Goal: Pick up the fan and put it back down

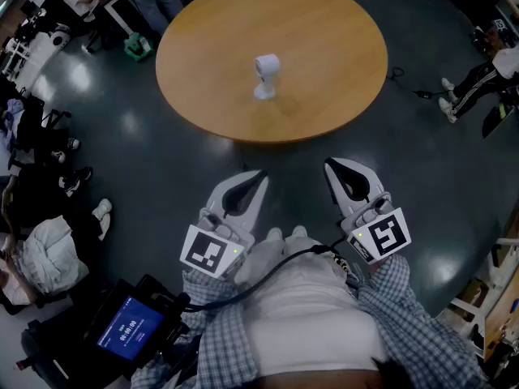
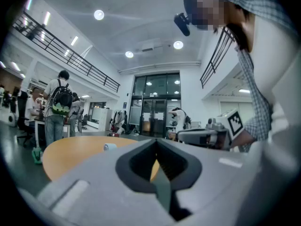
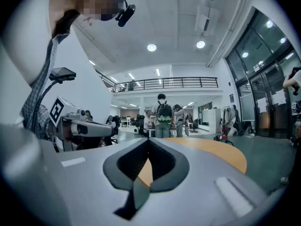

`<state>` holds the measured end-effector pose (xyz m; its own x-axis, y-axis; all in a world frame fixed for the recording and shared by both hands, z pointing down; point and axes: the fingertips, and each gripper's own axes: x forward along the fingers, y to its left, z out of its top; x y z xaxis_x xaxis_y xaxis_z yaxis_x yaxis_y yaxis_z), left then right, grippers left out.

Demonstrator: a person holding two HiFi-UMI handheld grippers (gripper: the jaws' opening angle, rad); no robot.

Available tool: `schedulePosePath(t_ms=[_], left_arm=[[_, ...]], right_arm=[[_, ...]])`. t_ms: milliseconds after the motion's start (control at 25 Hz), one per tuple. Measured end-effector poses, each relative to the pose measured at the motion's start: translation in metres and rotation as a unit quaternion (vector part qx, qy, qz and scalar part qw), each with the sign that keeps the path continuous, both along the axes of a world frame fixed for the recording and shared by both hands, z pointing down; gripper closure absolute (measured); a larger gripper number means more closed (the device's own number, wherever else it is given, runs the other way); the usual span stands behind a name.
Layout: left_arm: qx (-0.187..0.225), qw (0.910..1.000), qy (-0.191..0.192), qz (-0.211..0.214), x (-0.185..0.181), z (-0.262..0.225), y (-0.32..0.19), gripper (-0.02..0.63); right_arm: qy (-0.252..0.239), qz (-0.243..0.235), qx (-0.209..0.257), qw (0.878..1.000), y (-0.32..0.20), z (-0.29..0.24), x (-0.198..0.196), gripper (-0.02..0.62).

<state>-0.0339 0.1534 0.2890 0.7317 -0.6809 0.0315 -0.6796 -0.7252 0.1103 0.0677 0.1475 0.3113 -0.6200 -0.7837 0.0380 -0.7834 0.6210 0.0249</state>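
Note:
A small white fan (image 1: 266, 75) stands upright near the middle of the round wooden table (image 1: 324, 87). Both grippers are held close to the person's body, short of the table's near edge and well apart from the fan. My left gripper (image 1: 259, 175) has its jaws shut with nothing between them, and so does my right gripper (image 1: 331, 166). In the left gripper view the fan (image 2: 109, 146) shows as a small white shape on the table, left of the shut jaw tips of the left gripper (image 2: 156, 141). The right gripper view shows the right gripper (image 3: 148, 140) and the table (image 3: 221, 152), but no fan.
Dark floor surrounds the table. Bags and clothing (image 1: 45, 250) lie at the left, and a device with a blue screen (image 1: 128, 328) hangs at the person's left side. A seated person's legs (image 1: 474, 83) are at the right. People (image 3: 163, 119) stand beyond the table.

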Motion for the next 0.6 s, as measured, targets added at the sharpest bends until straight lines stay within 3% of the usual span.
schedulePosePath(t_ms=[600], left_arm=[[-0.003, 1.0000, -0.006, -0.005, 0.007, 0.016, 0.004, 0.606]], right_arm=[[-0.006, 0.012, -0.005, 1.000, 0.002, 0.001, 0.021, 0.594]])
